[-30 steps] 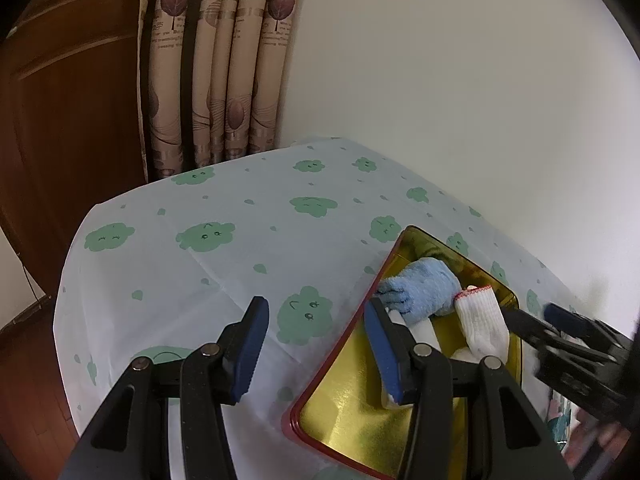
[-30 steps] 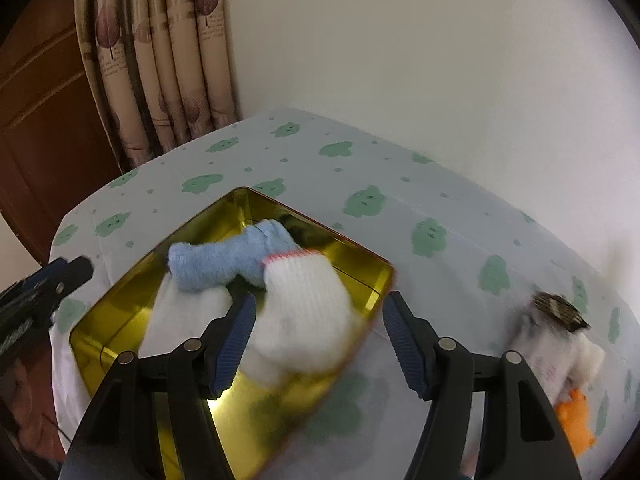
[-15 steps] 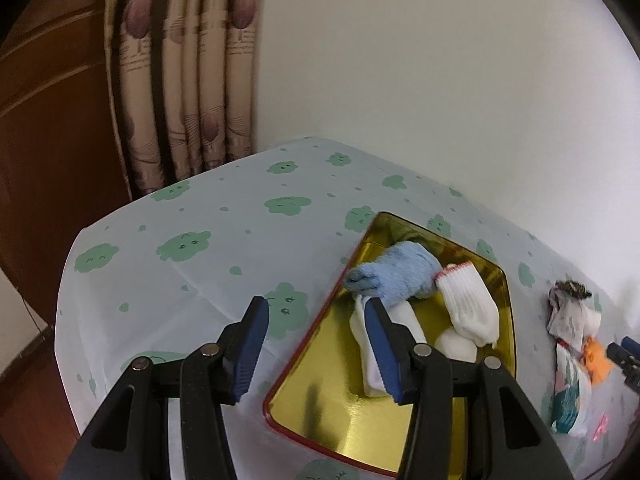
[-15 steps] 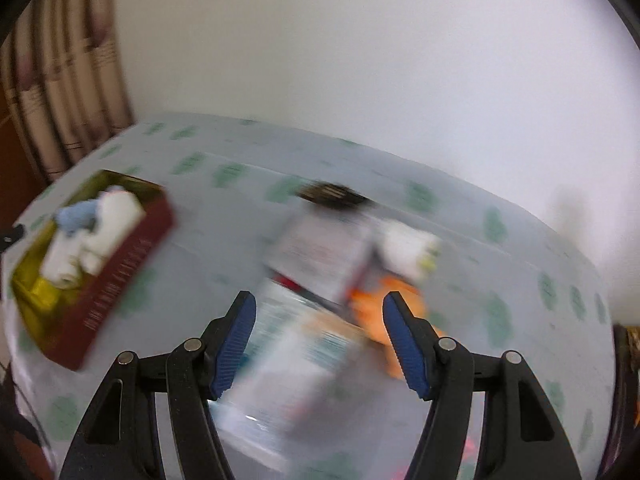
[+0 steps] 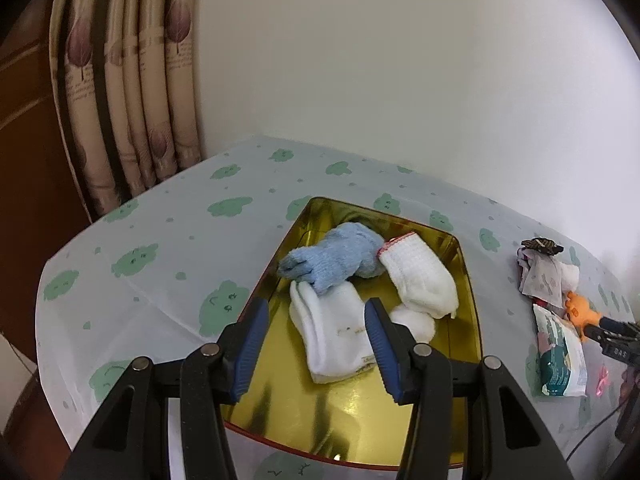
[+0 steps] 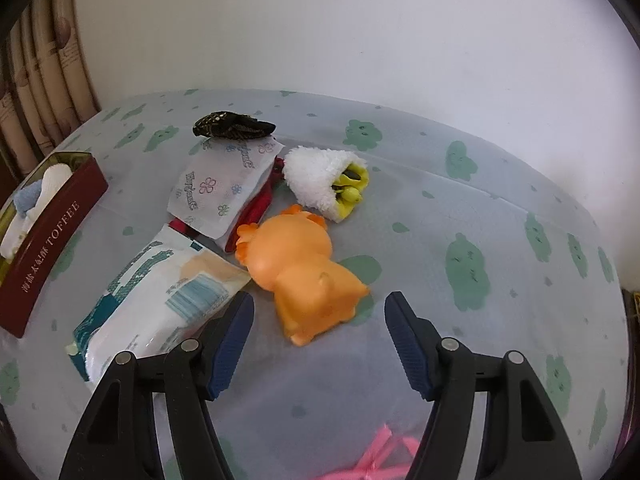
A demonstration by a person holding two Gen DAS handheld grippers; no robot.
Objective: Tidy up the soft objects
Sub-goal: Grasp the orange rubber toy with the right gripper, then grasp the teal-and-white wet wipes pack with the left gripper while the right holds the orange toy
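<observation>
A gold-lined red tin [image 5: 470,300] holds a blue glove [image 5: 332,260], a white red-trimmed glove [image 5: 420,280] and a white sock [image 5: 332,328]. My left gripper [image 5: 314,340] is open and empty above the tin's near half. In the right wrist view the tin [image 6: 52,232] sits at the left. My right gripper [image 6: 320,344] is open and empty, just short of an orange rubber toy [image 6: 304,268]. Beyond the toy lie a white fluffy item with yellow inside [image 6: 320,180], a floral tissue pack [image 6: 224,184], a black patterned pouch [image 6: 232,128] and a wipes pack [image 6: 160,300].
The table has a pale cloth with green clouds [image 6: 480,220]. A red item [image 6: 256,208] lies under the tissue pack. A pink ribbon [image 6: 380,456] lies near my right gripper's base. A wall and curtain [image 5: 132,100] stand behind. The right gripper shows in the left view [image 5: 612,336].
My right gripper swung away from the tin to the pile at the right and now faces the orange toy. My left gripper shifted right, over the tin.
</observation>
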